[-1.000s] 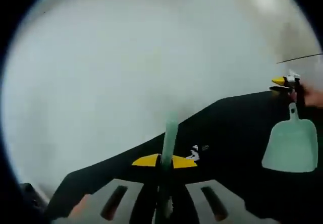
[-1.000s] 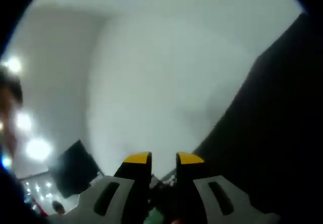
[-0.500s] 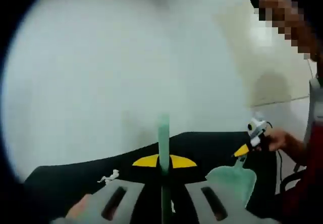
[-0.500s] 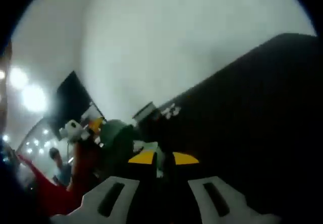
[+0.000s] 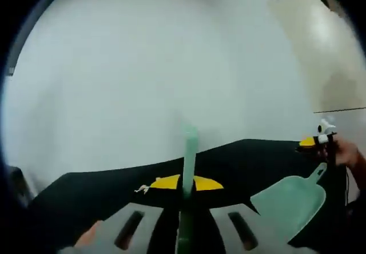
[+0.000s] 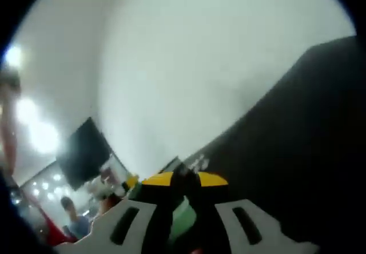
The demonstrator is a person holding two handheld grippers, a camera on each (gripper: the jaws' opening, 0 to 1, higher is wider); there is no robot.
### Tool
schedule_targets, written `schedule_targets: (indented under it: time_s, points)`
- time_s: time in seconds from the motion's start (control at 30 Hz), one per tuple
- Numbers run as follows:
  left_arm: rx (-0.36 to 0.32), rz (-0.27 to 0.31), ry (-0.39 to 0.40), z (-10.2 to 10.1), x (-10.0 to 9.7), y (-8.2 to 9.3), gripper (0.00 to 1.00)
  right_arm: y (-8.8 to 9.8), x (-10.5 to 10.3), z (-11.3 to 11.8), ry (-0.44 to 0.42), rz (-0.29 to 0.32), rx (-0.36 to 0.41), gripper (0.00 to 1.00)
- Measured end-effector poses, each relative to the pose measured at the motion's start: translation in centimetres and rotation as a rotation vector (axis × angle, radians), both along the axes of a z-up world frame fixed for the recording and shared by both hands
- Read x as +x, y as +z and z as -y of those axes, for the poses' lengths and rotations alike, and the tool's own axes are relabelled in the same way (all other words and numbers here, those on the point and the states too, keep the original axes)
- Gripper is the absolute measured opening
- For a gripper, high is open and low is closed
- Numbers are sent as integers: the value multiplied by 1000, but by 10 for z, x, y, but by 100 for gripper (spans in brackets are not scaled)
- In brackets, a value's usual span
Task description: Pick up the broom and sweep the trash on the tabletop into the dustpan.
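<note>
My left gripper [image 5: 187, 183] is shut on the pale green broom handle [image 5: 189, 151], which rises straight up between the yellow-tipped jaws. A small white scrap of trash [image 5: 142, 189] lies on the black tabletop [image 5: 246, 162] just left of those jaws. The mint green dustpan [image 5: 289, 205] hangs tilted over the table at the right, its handle in my right gripper [image 5: 313, 144], with a hand [image 5: 345, 151] behind. In the right gripper view, my right gripper [image 6: 184, 178] is shut on the dustpan's handle [image 6: 183, 217], seen as blurred green. White trash [image 6: 197, 163] lies just beyond.
A pale wall stands behind the table in both views. In the right gripper view a dark screen [image 6: 86, 151] stands at the left with bright lights above it, and a person [image 6: 71, 222] shows far off. The black tabletop [image 6: 309, 151] stretches to the right.
Both cameras have swung. In the left gripper view the dustpan now sits lower and tilted at the right, and the trash shows closer to my jaws. Both grips are unchanged.
</note>
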State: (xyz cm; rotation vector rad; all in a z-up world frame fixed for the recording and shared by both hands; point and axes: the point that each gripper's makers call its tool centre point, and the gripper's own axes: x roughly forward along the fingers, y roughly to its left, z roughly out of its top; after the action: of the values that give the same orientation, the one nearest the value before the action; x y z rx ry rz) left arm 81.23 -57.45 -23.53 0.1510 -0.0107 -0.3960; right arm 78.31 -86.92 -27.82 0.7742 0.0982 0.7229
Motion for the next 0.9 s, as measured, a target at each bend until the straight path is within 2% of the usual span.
schedule_targets:
  time_s: [0.07, 0.1, 0.13, 0.17, 0.2, 0.27, 0.3, 0.33, 0.37, 0.43, 0.53, 0.6, 0.67, 0.7, 0.77, 0.83, 0.9]
  points:
    - [32, 16, -6, 22, -9, 1, 4, -8, 8, 5, -17, -18, 18, 16]
    - [38, 21, -10, 32, -13, 2, 4, -6, 8, 8, -23, -14, 38, 16]
    - [44, 24, -23, 43, -18, 2, 4, 5, 7, 13, -32, 22, 89, 16]
    - [70, 33, -46, 57, -23, 2, 4, 10, 5, 17, -32, 33, 134, 16]
    - [80, 41, -67, 70, -28, 1, 4, 9, 6, 22, -32, 11, 182, 16]
    - [53, 37, -122, 96, -41, 2, 4, 8, 7, 25, -36, -3, 212, 16]
    - [75, 58, -136, 107, -47, 5, 4, 9, 8, 37, -36, -2, 223, 16]
    - [67, 64, -178, 121, -54, 9, 4, 10, 8, 38, -33, -1, 229, 16]
    - [47, 79, -221, 134, -62, 15, 4, 10, 7, 36, -30, 0, 229, 16]
    - [16, 115, -260, 146, -74, 33, 4, 10, 6, 35, -24, 2, 222, 16]
    - [29, 169, -238, 139, -82, 58, 4, 8, 7, 34, -26, -1, 211, 16]
    - [31, 197, -199, 123, -81, 72, 4, 8, 7, 33, -30, -2, 212, 16]
    - [43, 238, -132, 98, -75, 83, 4, 8, 7, 35, -33, -2, 217, 16]
    - [65, 243, -74, 78, -66, 83, 4, 8, 8, 35, -34, -2, 218, 16]
    - [90, 218, -10, 53, -54, 77, 4, 7, 8, 36, -36, -3, 220, 16]
    - [57, 182, 51, 24, -41, 65, 4, 7, 8, 37, -37, -3, 221, 16]
    - [4, 121, 67, 4, -30, 48, 4, 7, 8, 37, -37, -4, 225, 16]
